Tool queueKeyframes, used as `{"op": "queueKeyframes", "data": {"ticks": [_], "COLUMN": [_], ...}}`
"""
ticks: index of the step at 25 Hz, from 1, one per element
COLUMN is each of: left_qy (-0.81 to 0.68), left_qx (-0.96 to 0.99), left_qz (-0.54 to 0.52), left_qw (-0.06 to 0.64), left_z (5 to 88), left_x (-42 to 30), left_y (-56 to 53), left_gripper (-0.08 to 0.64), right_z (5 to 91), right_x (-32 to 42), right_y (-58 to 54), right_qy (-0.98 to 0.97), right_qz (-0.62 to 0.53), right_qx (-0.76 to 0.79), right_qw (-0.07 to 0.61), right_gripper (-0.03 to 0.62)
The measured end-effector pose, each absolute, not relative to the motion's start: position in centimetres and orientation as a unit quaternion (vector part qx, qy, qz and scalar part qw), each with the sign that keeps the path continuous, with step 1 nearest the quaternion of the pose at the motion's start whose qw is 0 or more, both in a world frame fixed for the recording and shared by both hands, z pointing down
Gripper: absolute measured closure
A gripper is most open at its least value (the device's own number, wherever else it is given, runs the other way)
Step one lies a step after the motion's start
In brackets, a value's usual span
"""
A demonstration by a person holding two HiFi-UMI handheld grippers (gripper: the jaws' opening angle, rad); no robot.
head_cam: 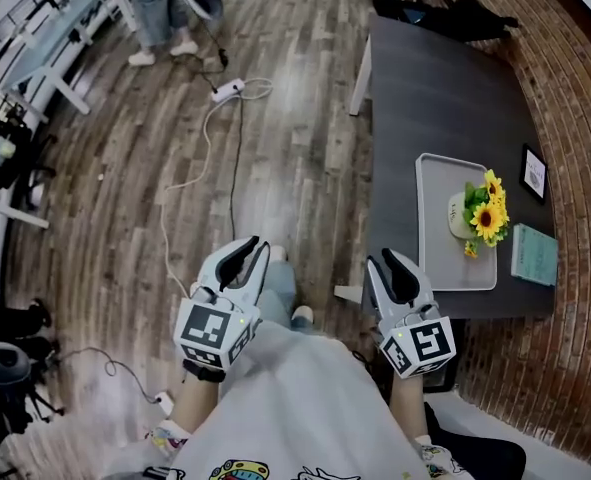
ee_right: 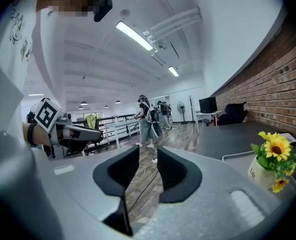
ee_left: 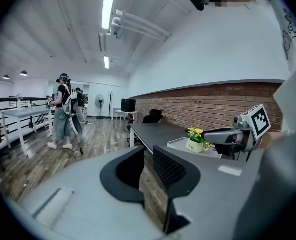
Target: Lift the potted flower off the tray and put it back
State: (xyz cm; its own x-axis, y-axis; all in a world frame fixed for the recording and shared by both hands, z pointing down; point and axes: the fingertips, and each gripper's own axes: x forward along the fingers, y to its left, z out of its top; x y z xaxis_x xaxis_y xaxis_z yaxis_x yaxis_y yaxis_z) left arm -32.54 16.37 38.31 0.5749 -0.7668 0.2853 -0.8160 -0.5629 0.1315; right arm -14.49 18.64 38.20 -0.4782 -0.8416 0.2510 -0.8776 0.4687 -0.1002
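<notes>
The potted flower [head_cam: 480, 213], yellow sunflowers in a small white pot, stands on the light grey tray [head_cam: 445, 178] on the dark table [head_cam: 425, 98]. Both grippers hang over the wooden floor close to my body, well short of the table. My left gripper [head_cam: 252, 245] has its jaws a narrow slit apart with nothing between them [ee_left: 148, 156]. My right gripper [head_cam: 385, 260] is a little wider, also empty [ee_right: 148, 159]. The right gripper view has the potted flower [ee_right: 268, 159] at its right edge. In the left gripper view the potted flower [ee_left: 195, 141] sits beyond the right gripper [ee_left: 223, 136].
A framed card [head_cam: 533, 173] and a teal booklet [head_cam: 535, 253] lie on the table by the brick wall [head_cam: 575, 88]. A black bag [head_cam: 455, 13] sits at the table's far end. A white power strip [head_cam: 227, 90] with cable lies on the floor. A person [head_cam: 160, 8] stands far off.
</notes>
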Motion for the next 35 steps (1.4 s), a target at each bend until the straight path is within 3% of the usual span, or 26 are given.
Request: {"op": "queueKeyframes", "data": {"ticks": [21, 35], "left_qy": [-0.41, -0.356], "left_qx": [0.899, 0.919], "left_qz": [0.091, 0.104], "left_qw": [0.126, 0.136], "left_z": [39.2, 40.7], "left_x": [-37.4, -39.0], "left_y": [-4.0, -9.7], "left_gripper": [0.395, 0.328], "right_z": [38.3, 40.4], "right_x": [-18.7, -20.4], "right_y": [0.2, -3.2], "right_qy": [-0.837, -0.798], "right_qz": [0.112, 0.145], "right_qx": [0.529, 0.576], "right_qw": [0.08, 0.103], "right_gripper": [0.379, 0.349]}}
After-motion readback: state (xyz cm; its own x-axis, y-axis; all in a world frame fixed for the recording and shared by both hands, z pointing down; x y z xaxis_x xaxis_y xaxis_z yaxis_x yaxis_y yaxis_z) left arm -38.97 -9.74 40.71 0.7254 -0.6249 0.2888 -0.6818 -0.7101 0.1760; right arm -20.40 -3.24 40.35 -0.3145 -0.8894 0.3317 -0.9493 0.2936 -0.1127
